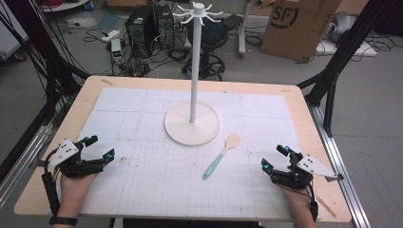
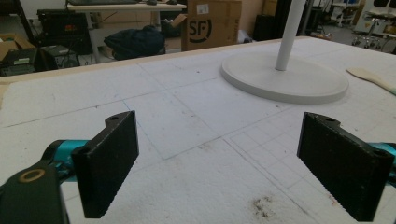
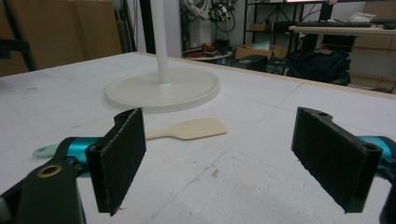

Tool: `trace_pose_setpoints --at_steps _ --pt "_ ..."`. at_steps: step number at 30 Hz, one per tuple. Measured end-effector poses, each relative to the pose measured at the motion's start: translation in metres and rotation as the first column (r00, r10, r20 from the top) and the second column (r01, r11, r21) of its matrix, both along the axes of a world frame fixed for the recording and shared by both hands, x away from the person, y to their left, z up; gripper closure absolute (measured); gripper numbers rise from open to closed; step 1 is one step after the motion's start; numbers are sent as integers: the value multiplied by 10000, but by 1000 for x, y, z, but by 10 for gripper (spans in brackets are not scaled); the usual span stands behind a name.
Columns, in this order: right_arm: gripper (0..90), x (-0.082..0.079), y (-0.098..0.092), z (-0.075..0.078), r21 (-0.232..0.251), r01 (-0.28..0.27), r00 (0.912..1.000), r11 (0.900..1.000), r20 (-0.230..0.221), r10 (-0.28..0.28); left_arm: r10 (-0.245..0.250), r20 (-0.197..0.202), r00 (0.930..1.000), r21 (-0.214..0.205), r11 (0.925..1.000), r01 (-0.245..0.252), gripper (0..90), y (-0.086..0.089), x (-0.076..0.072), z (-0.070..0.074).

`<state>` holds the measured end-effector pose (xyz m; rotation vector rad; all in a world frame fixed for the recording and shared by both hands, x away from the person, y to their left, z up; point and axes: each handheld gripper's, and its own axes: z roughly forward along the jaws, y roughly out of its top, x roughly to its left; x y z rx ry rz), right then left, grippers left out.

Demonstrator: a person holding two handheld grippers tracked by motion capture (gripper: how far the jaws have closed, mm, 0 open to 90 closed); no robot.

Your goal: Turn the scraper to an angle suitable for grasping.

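Two hand-held grippers rested at the near edge of the table (image 1: pixel 304 102), one at each bottom corner of the high view, both with jaws spread wide and nothing between them. Between them, closer to the right gripper (image 1: pixel 274 157), lay a spatula (image 1: pixel 221 156) flat on the white gridded mat (image 1: pixel 157 175), its pale blade pointing toward the far side and its mint-green handle angled back toward the person. Neither gripper touched it. In the right gripper view, the spatula (image 3: pixel 187 130) sat just beyond the gripper's left-hand jaw, blade toward the middle of the frame, the handle passing behind that jaw.

Just behind the spatula's blade stood a white stand (image 1: pixel 192 121), a round flat base with a thin upright pole topped by a ring of curved hooks. The blade lay near the base's rim but apart from it.

The left gripper (image 1: pixel 100 148) sat well away on the other side of the mat, held by a hand (image 1: pixel 76 183) wearing a dark wristband; its jaws faced the bare mat, with the stand (image 2: pixel 285 77) ahead to the right and the spatula's blade (image 2: pixel 371 77) at the frame's right edge. The right hand (image 1: pixel 298 199) came in from the bottom edge.

Beyond the table were a cardboard box (image 1: pixel 297 26), computer towers (image 1: pixel 147 28) and loose cables on the floor.
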<state>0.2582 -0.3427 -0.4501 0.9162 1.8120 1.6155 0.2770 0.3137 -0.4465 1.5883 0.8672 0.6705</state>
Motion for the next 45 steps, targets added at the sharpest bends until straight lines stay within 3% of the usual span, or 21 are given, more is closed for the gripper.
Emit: trace_pose_setpoints --at_steps 7,10,11,15,17,18,19,24,26,27,28,31,34,37,41,42,43,45 --pt "169 0 -1 0 80 37 10000 10000 -38 -37 -532 -37 9986 -211 9984 531 137 -16 3 9" --pt "169 1 -1 0 68 55 10000 10000 -6 -55 -1066 -189 9941 -203 9941 1062 137 -39 8 14" --pt "169 1 -1 0 88 54 10000 9999 -14 -54 -1066 -189 9941 -203 9941 1062 137 -39 8 14" --pt "169 1 -1 0 103 68 10000 9999 -54 -67 -1644 -430 9855 -169 9863 1638 136 -69 15 18" --pt "169 1 -2 0 123 50 10000 9999 -68 -49 -1765 -484 9831 -179 9843 1758 137 -76 16 19" --pt "169 1 -2 0 140 37 10000 9999 -72 -36 -2033 -554 9776 -171 9791 2026 137 -90 19 21" --pt "169 1 -2 0 140 38 10000 9999 -71 -37 -2033 -554 9776 -171 9791 2026 137 -90 19 21" --pt "169 1 -2 0 203 81 9999 9998 -105 -79 -2794 -722 9575 -65 9601 2796 143 -131 26 22" --pt "169 1 -2 0 205 82 9999 9998 -107 -79 -3090 -808 9476 24 9507 3102 149 -148 29 22" --pt "169 1 -2 0 198 80 9999 9998 -101 -78 -3333 -905 9385 119 9419 3357 151 -165 31 22" --pt "169 1 -2 0 185 77 9999 9998 -98 -75 -3333 -905 9385 119 9419 3357 157 -165 31 22" --pt "169 1 -2 0 191 71 9999 9998 -96 -69 -3531 -1097 9291 242 9336 3576 181 -188 33 20" --pt "169 1 -2 0 196 82 9999 9998 -97 -80 -3745 -1420 9163 402 9227 3834 184 -216 37 19" --pt "169 1 -2 0 185 76 9999 9998 -89 -75 -3819 -1589 9105 424 9187 3927 183 -234 40 18" --pt "169 1 -2 0 191 75 9999 9998 -103 -73 -3994 -1850 8979 590 9075 4158 181 -258 45 19" --pt "170 1 -2 0 184 78 9999 9998 -97 -76 -3994 -1850 8979 590 9075 4158 181 -258 45 19" --pt "170 1 -2 0 195 75 9999 9998 -101 -73 -4116 -1891 8915 695 9000 4302 181 -270 47 18" --pt "169 1 -2 0 195 67 9999 9998 -112 -65 -4167 -1928 8883 753 8964 4369 183 -276 47 18"
